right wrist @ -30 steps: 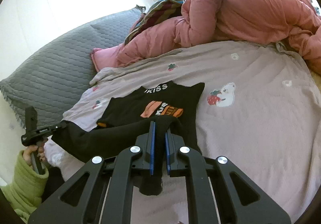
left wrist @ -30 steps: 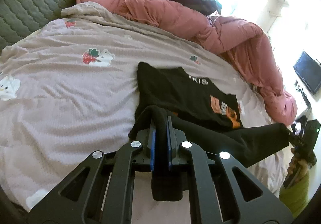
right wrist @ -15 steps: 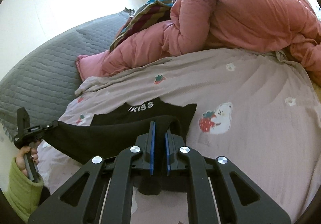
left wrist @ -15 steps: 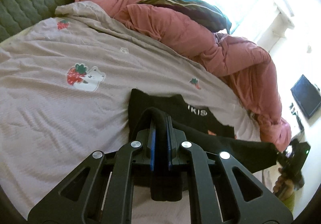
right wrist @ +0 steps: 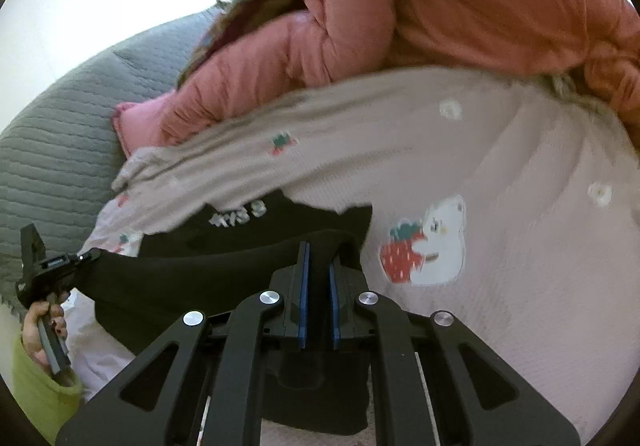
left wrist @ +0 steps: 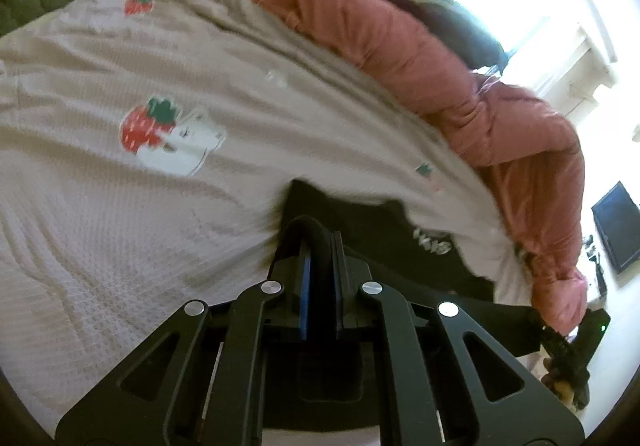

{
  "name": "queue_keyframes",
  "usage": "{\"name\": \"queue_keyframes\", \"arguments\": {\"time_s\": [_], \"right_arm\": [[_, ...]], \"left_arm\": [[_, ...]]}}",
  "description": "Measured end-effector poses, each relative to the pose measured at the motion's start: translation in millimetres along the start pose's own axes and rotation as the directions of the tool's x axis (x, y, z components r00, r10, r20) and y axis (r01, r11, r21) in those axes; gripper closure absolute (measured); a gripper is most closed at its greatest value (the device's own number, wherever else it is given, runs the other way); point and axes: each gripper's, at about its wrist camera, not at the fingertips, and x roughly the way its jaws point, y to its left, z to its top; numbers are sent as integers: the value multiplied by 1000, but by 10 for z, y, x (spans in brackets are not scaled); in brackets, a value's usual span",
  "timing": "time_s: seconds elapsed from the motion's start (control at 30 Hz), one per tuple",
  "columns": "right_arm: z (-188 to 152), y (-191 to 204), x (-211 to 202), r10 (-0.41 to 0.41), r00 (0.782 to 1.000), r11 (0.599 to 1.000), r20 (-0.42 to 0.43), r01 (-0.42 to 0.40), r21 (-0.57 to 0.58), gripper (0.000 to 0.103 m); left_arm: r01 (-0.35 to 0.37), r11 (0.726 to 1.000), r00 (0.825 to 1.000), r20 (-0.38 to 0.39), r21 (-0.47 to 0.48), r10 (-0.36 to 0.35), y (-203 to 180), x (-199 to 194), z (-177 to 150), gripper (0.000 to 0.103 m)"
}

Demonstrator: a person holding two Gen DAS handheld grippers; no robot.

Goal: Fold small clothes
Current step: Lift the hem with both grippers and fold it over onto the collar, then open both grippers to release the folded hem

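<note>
A small black T-shirt [left wrist: 372,222] with white lettering lies on the bed sheet [left wrist: 120,230]; it also shows in the right wrist view [right wrist: 256,234]. My left gripper [left wrist: 320,246] is shut on one bottom corner of it. My right gripper [right wrist: 318,258] is shut on the other corner. The hem is stretched between them and held over the upper part of the shirt. Each gripper shows at the edge of the other's view, the right gripper [left wrist: 560,342] at the far right and the left gripper [right wrist: 60,262] at the far left.
A pink quilt [left wrist: 420,50] is piled along the far side of the bed, with a striped cloth [left wrist: 452,18] on it. A grey quilted headboard [right wrist: 48,150] stands at one end. The sheet carries strawberry-and-bear prints [right wrist: 424,246]. A dark screen [left wrist: 616,226] hangs on the wall.
Both grippers have carried the hem forward over the shirt toward its collar. The orange print is now covered; only the white lettering shows.
</note>
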Motion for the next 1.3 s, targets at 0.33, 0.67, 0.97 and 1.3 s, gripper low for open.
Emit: {"name": "queue_keyframes", "arguments": {"time_s": [0.33,0.67,0.97,1.3], "right_arm": [[-211,-242,109,-60,998,993,-28,62,100,62],[-367,187,-346,-37,997,997,69,42,-69,56],[-679,781,-268,24,1000,965,-16,-28,-260,66],[-967,1162,82,41,990,941,-135,-84,-327,72]], "left_arm": [[29,999,999,27,15,-29,139,-58,-112,84],[-152,966,974,201,209,109,-238,-471,-236,52],[-140,889,987,134,436,89,-689,-472,-805,94],[-160,803,984,23,575,179,-827,-49,-1260,94]]}}
